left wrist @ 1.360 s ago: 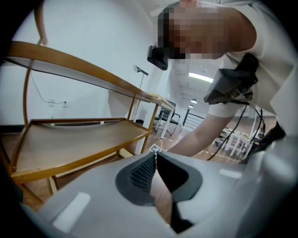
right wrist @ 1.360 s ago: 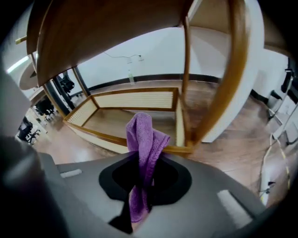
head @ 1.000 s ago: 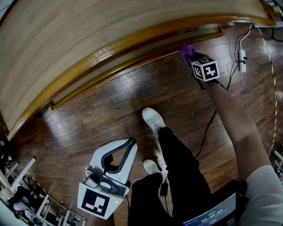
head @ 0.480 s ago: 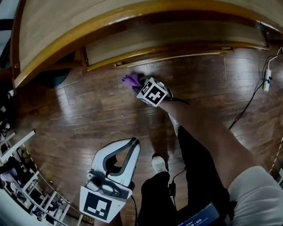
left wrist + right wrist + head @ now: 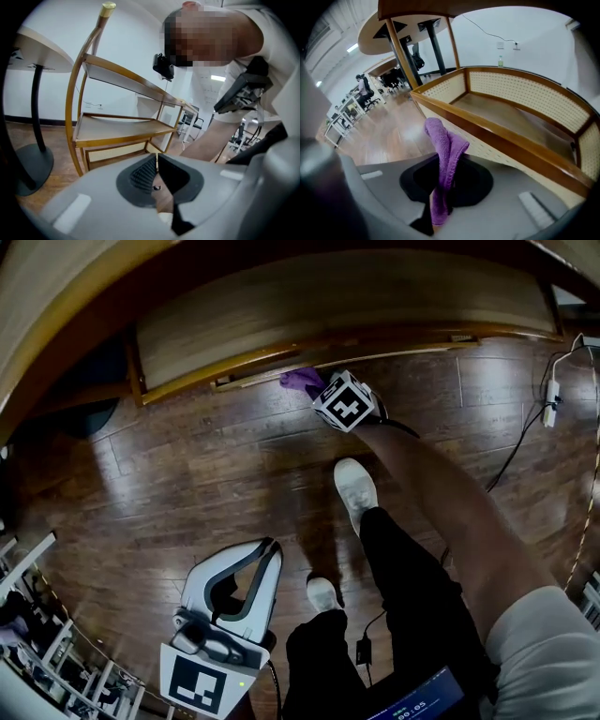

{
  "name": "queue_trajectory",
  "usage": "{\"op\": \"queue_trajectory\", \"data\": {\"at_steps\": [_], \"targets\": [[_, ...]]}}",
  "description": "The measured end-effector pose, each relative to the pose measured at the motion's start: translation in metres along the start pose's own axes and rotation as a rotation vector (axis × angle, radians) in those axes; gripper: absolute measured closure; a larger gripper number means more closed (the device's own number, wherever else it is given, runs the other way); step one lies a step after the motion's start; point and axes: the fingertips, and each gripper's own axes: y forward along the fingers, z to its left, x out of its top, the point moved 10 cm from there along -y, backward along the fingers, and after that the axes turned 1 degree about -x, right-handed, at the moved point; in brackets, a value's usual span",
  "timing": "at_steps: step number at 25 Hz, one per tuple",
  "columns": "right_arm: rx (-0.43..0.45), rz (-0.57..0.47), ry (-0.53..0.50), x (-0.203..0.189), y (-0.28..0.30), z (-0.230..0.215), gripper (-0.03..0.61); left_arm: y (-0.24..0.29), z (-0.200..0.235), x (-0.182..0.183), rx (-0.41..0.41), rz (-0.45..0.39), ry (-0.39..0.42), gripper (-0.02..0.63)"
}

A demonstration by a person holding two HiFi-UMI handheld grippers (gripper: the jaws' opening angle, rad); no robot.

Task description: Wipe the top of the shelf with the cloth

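Note:
My right gripper (image 5: 314,385) is shut on a purple cloth (image 5: 302,381), low down by the front rail of the wooden shelf's (image 5: 337,296) bottom tier. In the right gripper view the cloth (image 5: 443,159) stands up folded between the jaws, just short of the tier's wooden rail (image 5: 487,136) and cane-panelled tray. My left gripper (image 5: 258,554) hangs near the floor at the lower left, jaws shut with nothing between them. In the left gripper view (image 5: 157,166) the shelf (image 5: 117,126) shows from the side with its tiers.
The person's white shoes (image 5: 354,491) and black trousers stand on the dark wooden floor (image 5: 187,474). A white power strip and cable (image 5: 551,399) lie at the right. A round table base (image 5: 84,413) stands left of the shelf. Office chairs (image 5: 37,652) sit at the lower left.
The view has tilted further down and the right gripper with the cloth has gone from the open floor to the shelf's bottom rail. The left gripper has barely moved.

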Motion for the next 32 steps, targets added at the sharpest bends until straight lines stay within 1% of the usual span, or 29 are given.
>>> {"op": "queue_trajectory", "data": {"at_steps": [6, 9, 13, 15, 19, 23, 26, 29, 32], "targets": [[-0.155, 0.087, 0.098, -0.076, -0.062, -0.094, 0.528, 0.030, -0.003, 0.015, -0.082, 0.011, 0.017, 0.584], [-0.236, 0.135, 0.132, -0.110, -0.096, -0.136, 0.528, 0.046, -0.008, 0.021, -0.125, 0.031, 0.044, 0.584], [-0.390, 0.257, 0.200, -0.160, -0.150, -0.192, 0.528, 0.068, -0.012, 0.031, -0.190, 0.033, 0.085, 0.584], [-0.452, 0.306, 0.229, -0.176, -0.175, -0.217, 0.528, 0.076, -0.014, 0.033, -0.208, 0.036, 0.101, 0.584], [-0.542, 0.364, 0.293, -0.197, -0.216, -0.251, 0.528, 0.088, -0.017, 0.039, -0.225, 0.040, 0.097, 0.584], [-0.564, 0.393, 0.297, -0.204, -0.237, -0.250, 0.528, 0.091, -0.021, 0.047, -0.250, 0.045, 0.102, 0.584], [-0.553, 0.363, 0.304, -0.198, -0.245, -0.237, 0.528, 0.089, -0.023, 0.056, -0.252, 0.040, 0.118, 0.584], [-0.505, 0.317, 0.309, -0.191, -0.254, -0.207, 0.528, 0.084, -0.031, 0.060, -0.254, 0.052, 0.125, 0.584], [-0.418, 0.242, 0.349, -0.180, -0.275, -0.156, 0.528, 0.068, -0.043, 0.069, -0.251, 0.067, 0.110, 0.584]]}}
